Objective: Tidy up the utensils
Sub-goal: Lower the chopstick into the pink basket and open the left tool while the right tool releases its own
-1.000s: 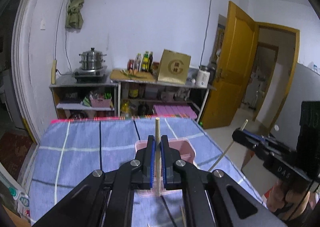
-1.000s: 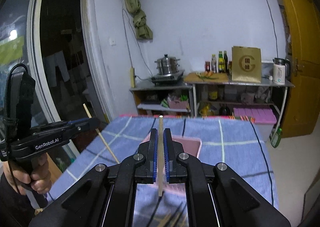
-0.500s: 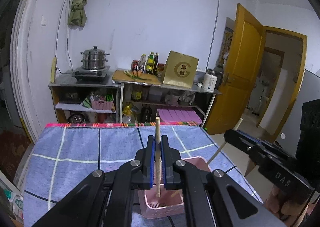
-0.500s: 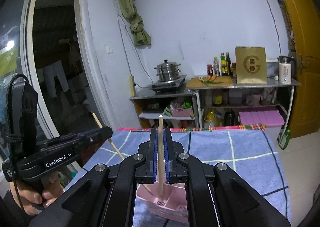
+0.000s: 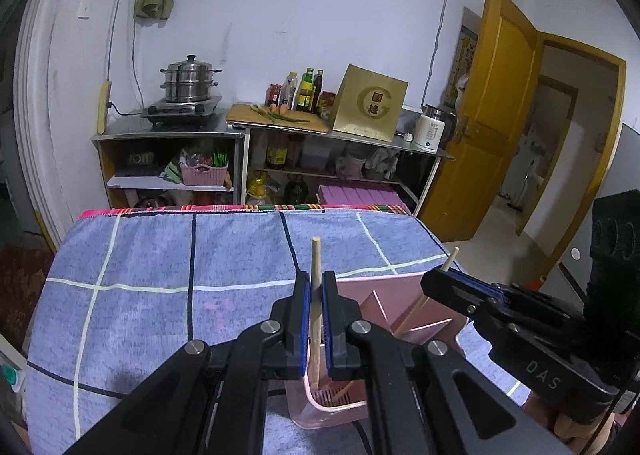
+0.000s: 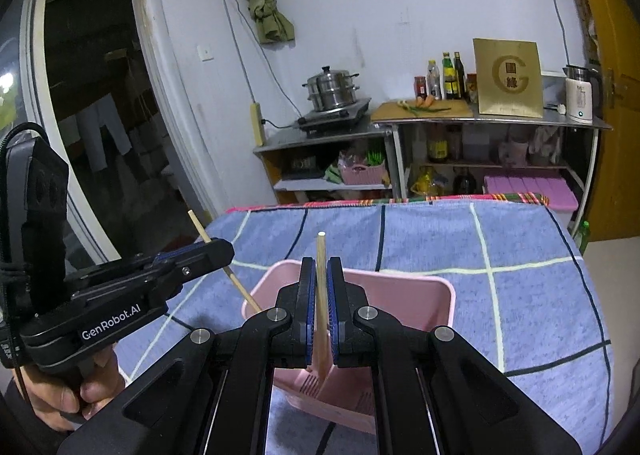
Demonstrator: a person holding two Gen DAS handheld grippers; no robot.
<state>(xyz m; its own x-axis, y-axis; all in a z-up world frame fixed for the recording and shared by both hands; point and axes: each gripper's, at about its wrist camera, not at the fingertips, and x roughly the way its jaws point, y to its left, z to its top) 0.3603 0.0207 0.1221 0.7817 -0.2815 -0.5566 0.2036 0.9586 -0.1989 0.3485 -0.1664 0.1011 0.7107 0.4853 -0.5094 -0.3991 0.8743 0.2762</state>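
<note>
Dim, bluish light; fisheye-warped edges

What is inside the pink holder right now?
The lower ends of both chopsticks, the left one and the right one, dip into the pink holder. Its slotted bottom shows in places; the grippers hide the rest.

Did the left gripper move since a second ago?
Yes. The left gripper moved right, over the pink utensil holder's near left corner, its chopstick tip now inside.

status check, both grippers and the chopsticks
Left gripper shut on chopstick. Right gripper likewise. Both tips inside pink holder. Nothing blocking.
</note>
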